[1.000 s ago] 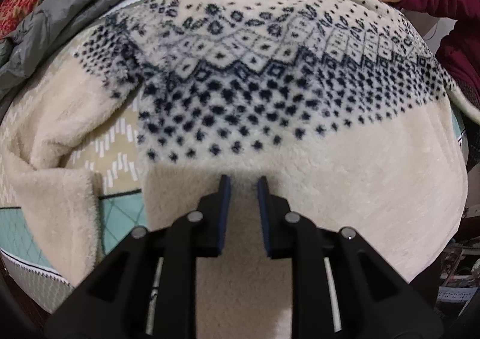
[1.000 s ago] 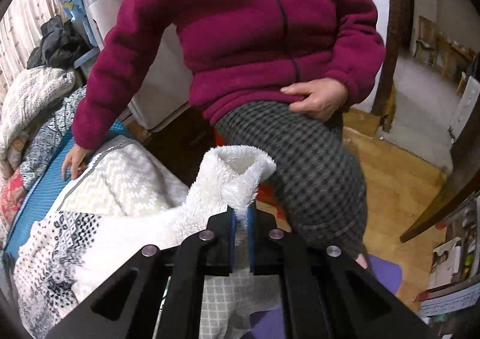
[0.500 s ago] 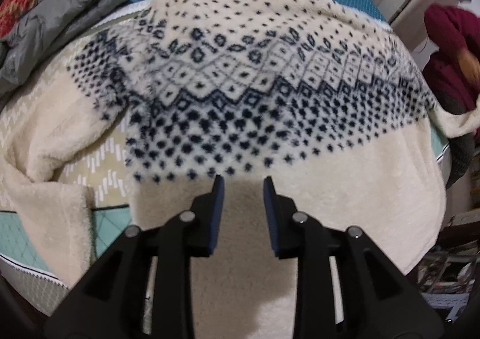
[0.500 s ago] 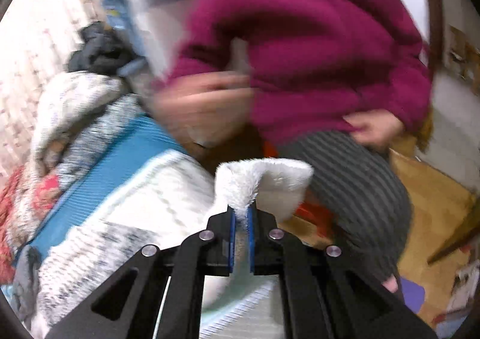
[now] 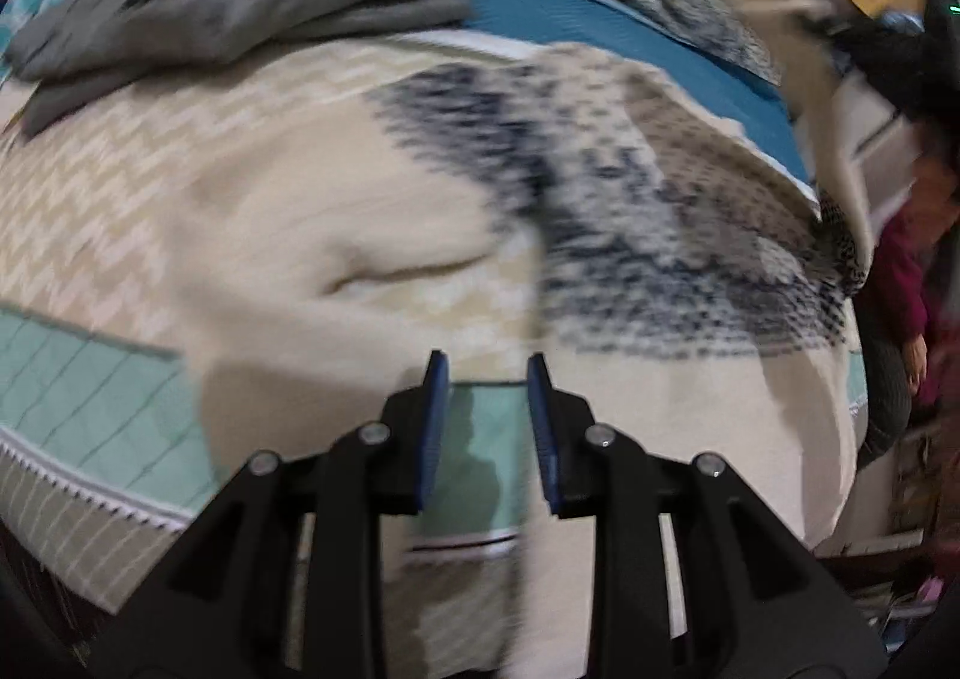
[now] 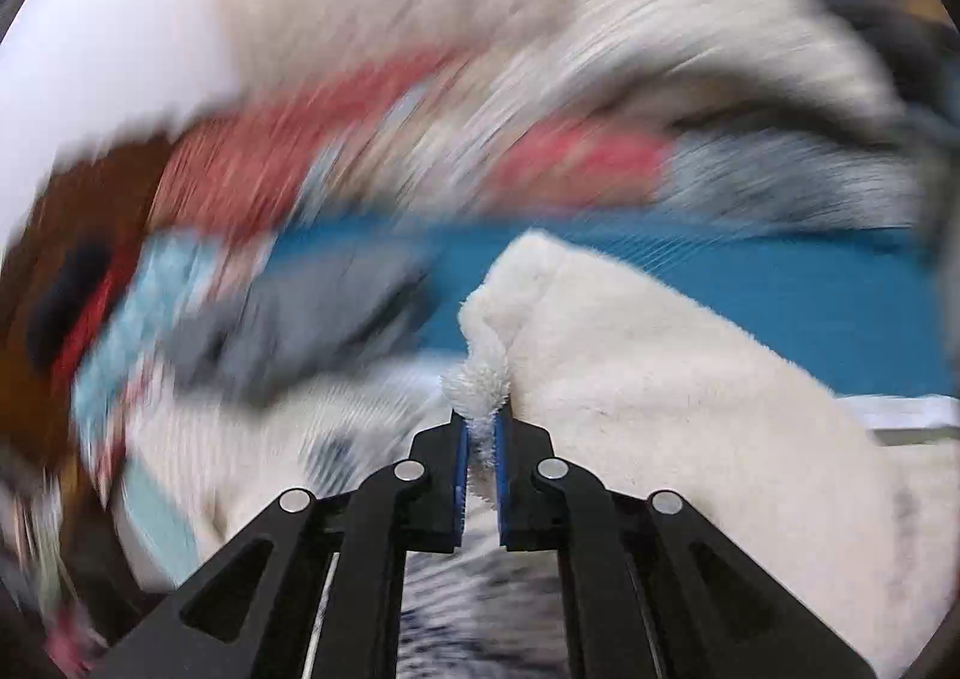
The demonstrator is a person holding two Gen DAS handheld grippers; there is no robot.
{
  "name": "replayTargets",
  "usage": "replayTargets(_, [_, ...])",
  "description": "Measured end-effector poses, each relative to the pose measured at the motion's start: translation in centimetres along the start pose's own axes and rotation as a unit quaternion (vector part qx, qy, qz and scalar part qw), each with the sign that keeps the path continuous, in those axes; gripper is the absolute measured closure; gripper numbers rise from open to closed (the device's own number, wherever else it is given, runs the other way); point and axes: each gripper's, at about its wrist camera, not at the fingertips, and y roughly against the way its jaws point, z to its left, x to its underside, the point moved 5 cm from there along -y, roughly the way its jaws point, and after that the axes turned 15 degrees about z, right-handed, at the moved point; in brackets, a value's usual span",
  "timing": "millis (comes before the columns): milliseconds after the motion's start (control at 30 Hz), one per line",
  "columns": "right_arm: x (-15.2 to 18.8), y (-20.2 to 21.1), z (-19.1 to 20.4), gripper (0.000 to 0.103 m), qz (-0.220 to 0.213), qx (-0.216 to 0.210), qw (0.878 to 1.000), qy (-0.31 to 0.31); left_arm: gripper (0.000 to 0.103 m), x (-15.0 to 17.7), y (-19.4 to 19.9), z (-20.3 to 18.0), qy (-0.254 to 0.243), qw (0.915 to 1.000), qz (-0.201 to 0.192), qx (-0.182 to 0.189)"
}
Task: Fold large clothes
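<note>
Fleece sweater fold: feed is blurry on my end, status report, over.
Right gripper shut on the cream cuff of the fleece sweater. Left gripper open, holding nothing, over the bedspread. Grey garment lies beyond, clear of it.

Both tools are built alike. The left gripper [image 5: 487, 373] has black angular arms with triangular cut-outs, round silver screw heads along the arms, and flat blue pads [image 5: 433, 427] on the inner faces of its fingers. The right gripper [image 6: 480, 427] shows the same black frame, silver screws and blue pads [image 6: 501, 475].
</note>
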Motion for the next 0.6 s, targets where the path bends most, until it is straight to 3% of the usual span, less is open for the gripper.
replayTargets(67, [2.2,-7.4,4.2,0.091,0.054,0.015,0.998,0.041,0.078,0.4,0.0,1.9,0.017,0.9999,0.003,-0.001])
replayTargets(200, [5.3,-12.9,6.2,0.087,0.102,0.026,0.992,0.066,0.078,0.4,0.3,3.8,0.032,0.9995,0.004,0.006])
replayTargets(267, [5.9,-12.2,6.7,0.081,0.085,0.019,0.992,0.093,0.078,0.0,0.5,3.5,0.025,0.9997,-0.001,0.006])
replayTargets(333, [6.0,-10.7,6.4,0.059,0.071,0.032,0.992,0.103,0.078,-0.9,0.6,2.9,0.016,0.9998,-0.007,0.008])
replayTargets(367, [6.1,-10.4,6.3,0.042,0.069,0.042,0.992,0.098,0.078,-1.4,0.7,2.3,0.013,0.9998,-0.011,0.014])
replayTargets(400, [6.2,-9.8,6.1,0.03,0.072,0.039,0.992,0.092,0.078,-1.8,0.7,1.8,0.012,0.9997,-0.013,0.018])
replayTargets(467, [6.9,-8.4,6.4,0.029,0.069,0.006,0.992,0.109,0.078,-2.5,0.7,0.6,0.006,0.9994,-0.017,0.031])
replayTargets(533, [8.1,-6.5,6.2,0.029,0.066,0.006,0.99,0.121,0.078,-3.1,0.6,-1.1,-0.008,0.9992,-0.014,0.037])
replayTargets(600, [8.5,-2.5,3.9,0.029,0.02,-0.01,0.995,0.095,0.078,-4.0,0.6,-2.9,-0.038,0.9987,-0.015,0.029])
